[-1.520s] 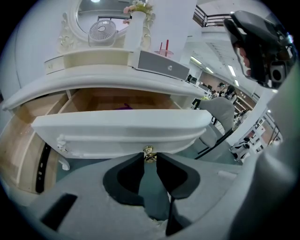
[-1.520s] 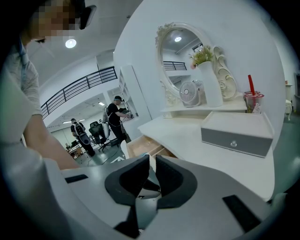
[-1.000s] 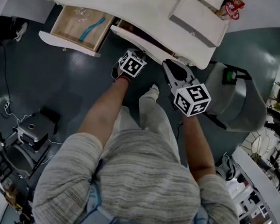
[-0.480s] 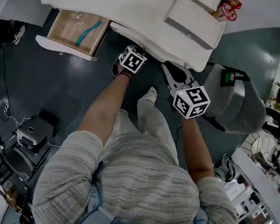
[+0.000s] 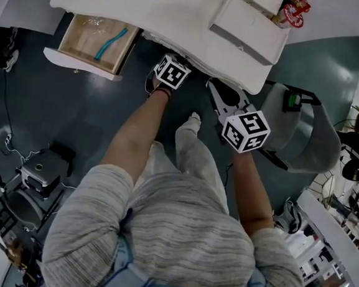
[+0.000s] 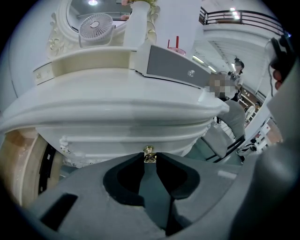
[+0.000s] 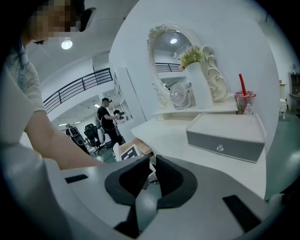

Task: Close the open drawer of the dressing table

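Brass sits between my left jaws: my left gripper is clamped on the small knob, one tip at each side of it, low in the centre of the left gripper view. Right behind the knob is the white front of the middle drawer, tucked under the curved edge of the dressing table. In the head view that drawer lies almost wholly beneath the top, just above my left marker cube.

My right gripper holds nothing. Its jaws stand a narrow slit apart, and through the slit I see only the left cube and the table edge. In the head view it hangs right of centre, off the table front.

Further out, at the upper left of the head view, the side drawer stands pulled well out. Its wooden floor is bare save for a teal strip lying aslant.

On the tabletop, at the right of the right gripper view, sits a grey-fronted box. Behind it are a small fan, an ornate mirror and a cup with a red straw. A grey chair stands at the right of the head view.
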Demonstrator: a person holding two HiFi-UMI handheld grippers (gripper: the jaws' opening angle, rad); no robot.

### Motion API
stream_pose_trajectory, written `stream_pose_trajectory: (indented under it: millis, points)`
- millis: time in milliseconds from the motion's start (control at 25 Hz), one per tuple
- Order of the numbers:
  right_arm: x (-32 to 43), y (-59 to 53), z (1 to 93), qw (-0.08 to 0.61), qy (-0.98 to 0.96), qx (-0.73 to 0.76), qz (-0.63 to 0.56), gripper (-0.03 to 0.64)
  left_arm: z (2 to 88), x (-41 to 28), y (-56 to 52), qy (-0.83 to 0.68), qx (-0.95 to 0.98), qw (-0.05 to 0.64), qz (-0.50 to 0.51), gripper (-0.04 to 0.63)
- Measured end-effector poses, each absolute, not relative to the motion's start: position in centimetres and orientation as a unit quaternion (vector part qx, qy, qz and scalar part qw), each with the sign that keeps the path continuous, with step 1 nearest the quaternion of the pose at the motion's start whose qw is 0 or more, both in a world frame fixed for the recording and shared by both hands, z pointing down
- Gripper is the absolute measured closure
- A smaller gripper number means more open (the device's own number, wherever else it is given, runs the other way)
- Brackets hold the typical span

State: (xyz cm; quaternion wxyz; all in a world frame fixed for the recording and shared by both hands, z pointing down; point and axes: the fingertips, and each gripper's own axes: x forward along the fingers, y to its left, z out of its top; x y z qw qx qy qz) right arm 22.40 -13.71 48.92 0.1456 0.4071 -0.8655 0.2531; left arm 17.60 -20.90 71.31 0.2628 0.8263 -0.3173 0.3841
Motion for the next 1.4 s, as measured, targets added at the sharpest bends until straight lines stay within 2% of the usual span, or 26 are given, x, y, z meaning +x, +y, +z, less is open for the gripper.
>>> stream_pose_trajectory:
  millis: [520, 680, 1400]
  points:
    - [22.3, -14.2, 48.6, 0.144, -0.866, 0.407, 0.25, 0.604, 71.3, 18.0, -21.6, -0.32, 0.827, 0.259, 0.381, 0.499]
    - [22.1, -14.0, 48.4, 0.144, -0.868, 0.406, 0.248, 0.604, 70.8, 17.8, -21.4, -0.326, 0.829, 0.252, 0.377, 0.453]
    - [19.1, -11.4, 46.2, 0.128, -0.879, 0.394, 0.234, 0.604, 59.7, 14.9, -16.4, -0.368, 0.866, 0.241, 0.237, 0.449]
